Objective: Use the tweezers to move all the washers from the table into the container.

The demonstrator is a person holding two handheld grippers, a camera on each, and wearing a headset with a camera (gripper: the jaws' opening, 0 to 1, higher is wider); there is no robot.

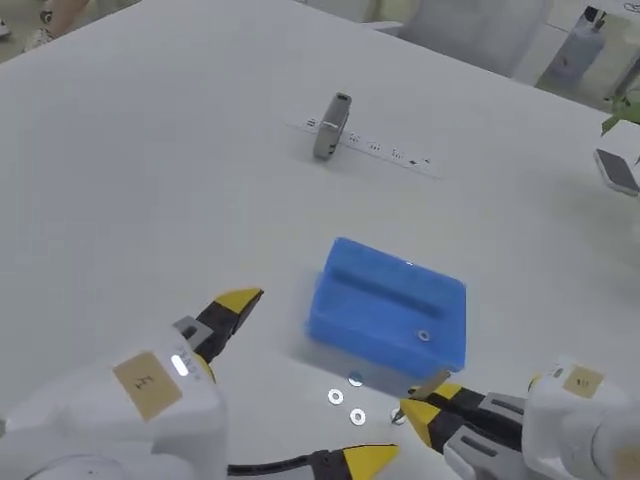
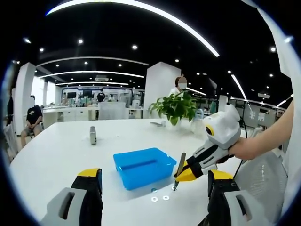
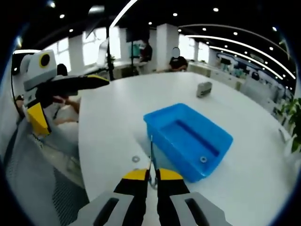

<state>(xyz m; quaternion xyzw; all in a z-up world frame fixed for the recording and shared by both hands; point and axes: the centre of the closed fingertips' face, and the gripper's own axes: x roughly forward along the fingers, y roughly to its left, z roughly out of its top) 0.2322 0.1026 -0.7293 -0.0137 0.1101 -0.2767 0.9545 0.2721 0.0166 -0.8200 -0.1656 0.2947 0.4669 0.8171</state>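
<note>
A blue container [image 1: 390, 310] stands on the white table [image 1: 150, 200], with one washer [image 1: 424, 336] lying inside it. Three washers [image 1: 357, 416] lie on the table just in front of it. My right gripper [image 1: 425, 405] is shut on metal tweezers [image 1: 430, 383], whose tips point down at the table beside those washers. In the right gripper view the tweezers [image 3: 151, 155] rise from the shut jaws, close to the container [image 3: 188, 139]; one table washer [image 3: 135, 159] lies left of them. My left gripper [image 1: 305, 380] is wide open, its jaws either side of the washers [image 2: 165, 197].
A small grey device [image 1: 332, 127] stands upright on a marked strip [image 1: 370, 147] in the middle of the table. A phone-like object [image 1: 618, 170] lies at the right edge. A potted plant [image 2: 176, 106] stands at the far side, with people seated beyond.
</note>
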